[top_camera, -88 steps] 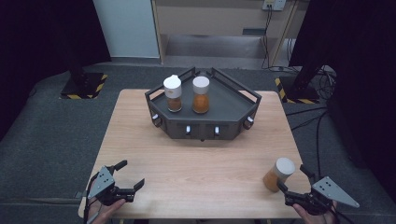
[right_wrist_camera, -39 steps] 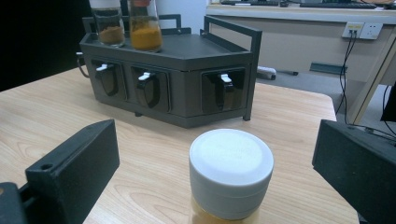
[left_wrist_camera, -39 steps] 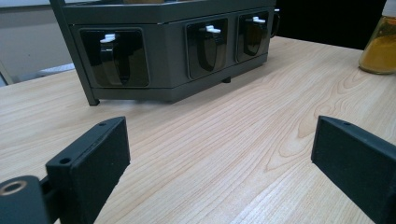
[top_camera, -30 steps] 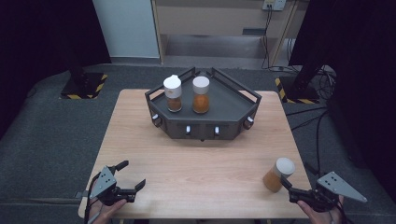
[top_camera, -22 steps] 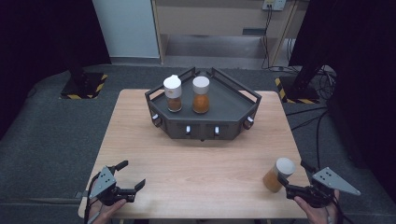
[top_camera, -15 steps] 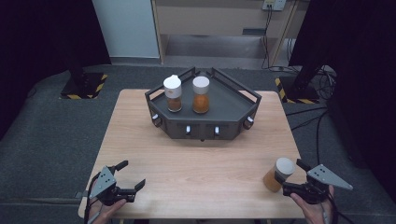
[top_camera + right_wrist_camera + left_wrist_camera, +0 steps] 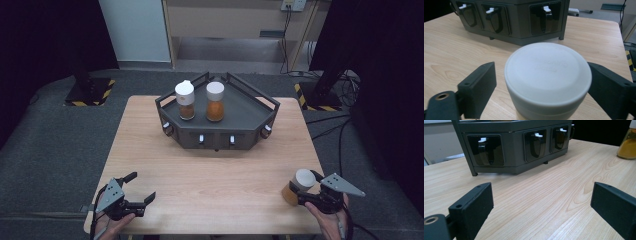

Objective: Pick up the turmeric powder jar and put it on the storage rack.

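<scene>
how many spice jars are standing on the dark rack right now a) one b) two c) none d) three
b: in the high view two white-capped jars, the left jar and the right jar, stand on the dark rack, while a third jar stands on the table between the right tongs.

I log a pale wood-grain counter (image 7: 210, 170); a dark grey rack (image 7: 217, 132) with white-tipped knobs; three white-capped jars, two on the rack holding brown (image 7: 185, 100) and orange powder (image 7: 215, 101), one lower right orange (image 7: 296, 186); black jaws; yellow-black hazard stripes (image 7: 90, 95) upper left.
</scene>
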{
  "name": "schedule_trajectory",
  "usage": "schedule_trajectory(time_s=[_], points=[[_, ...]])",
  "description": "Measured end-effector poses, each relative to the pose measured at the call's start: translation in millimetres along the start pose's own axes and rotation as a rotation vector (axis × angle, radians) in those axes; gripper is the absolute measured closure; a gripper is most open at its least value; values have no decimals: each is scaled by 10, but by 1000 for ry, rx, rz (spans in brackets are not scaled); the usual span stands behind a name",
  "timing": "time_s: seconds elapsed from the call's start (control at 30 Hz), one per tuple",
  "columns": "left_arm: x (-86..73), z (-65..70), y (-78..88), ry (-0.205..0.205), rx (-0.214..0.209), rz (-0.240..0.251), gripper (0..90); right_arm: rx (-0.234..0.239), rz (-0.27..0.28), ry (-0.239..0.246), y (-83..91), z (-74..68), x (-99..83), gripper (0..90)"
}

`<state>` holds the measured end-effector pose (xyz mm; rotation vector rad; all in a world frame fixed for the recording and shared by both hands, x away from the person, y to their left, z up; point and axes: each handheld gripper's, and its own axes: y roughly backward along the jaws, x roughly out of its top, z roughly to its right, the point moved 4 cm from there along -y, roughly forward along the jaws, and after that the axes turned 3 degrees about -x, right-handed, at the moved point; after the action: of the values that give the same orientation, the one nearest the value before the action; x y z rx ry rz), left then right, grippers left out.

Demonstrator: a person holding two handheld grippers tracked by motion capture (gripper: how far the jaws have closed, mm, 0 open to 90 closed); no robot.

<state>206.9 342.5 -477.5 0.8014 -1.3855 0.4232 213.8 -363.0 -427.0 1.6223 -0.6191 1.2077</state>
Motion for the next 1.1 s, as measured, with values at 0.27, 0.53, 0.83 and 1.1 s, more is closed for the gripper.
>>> schedule_trajectory(time_s=[0.27,0.53,0.83,1.1], points=[[1,0,-2,0,-1,-1,34,9,-3,-20,-32,46,-55,332],[0,-2,-2,1,-1,-1,34,-7,-16,11,-13,6,-18,337],[1,-1,-3,1,-1,-1,34,6,-25,14,-11,-11,58,337],[1,-1,-3,1,-2,-1,34,49,-15,42,-42,-62,272,337]])
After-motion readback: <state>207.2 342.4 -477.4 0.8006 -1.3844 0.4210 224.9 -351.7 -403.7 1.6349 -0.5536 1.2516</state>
